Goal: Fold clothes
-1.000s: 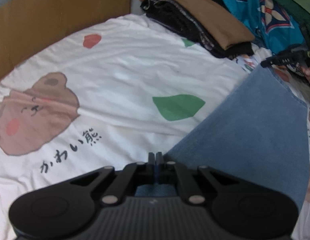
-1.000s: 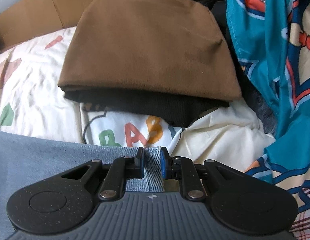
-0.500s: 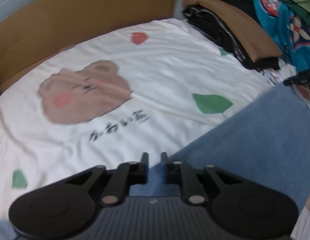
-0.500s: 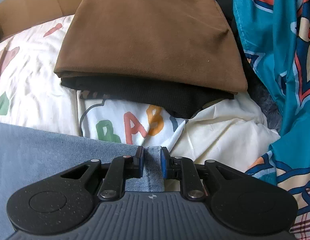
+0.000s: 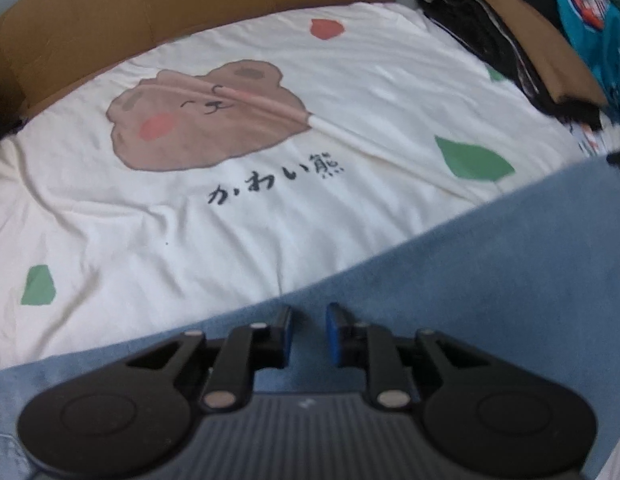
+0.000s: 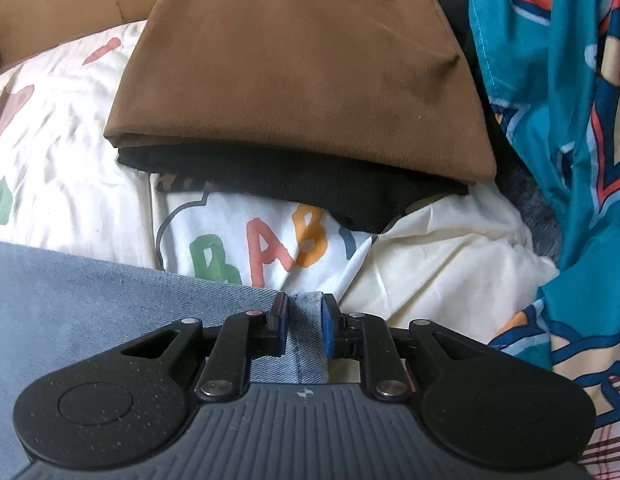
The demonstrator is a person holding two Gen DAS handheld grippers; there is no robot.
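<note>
Nearest you: left gripper (image 5: 308,330), jaws apart and empty above the blue denim garment (image 5: 490,280); right gripper (image 6: 303,326), jaws a little apart astride the denim hem, pads not visibly pressing. The denim lies flat on the bear-print sheet (image 5: 229,208), apparently set down after a fold; further folds may remain. Beyond: a stack of folded clothes (image 6: 301,80), brown on top. Far right, a teal patterned cloth (image 6: 558,120) crowds the working space.
</note>
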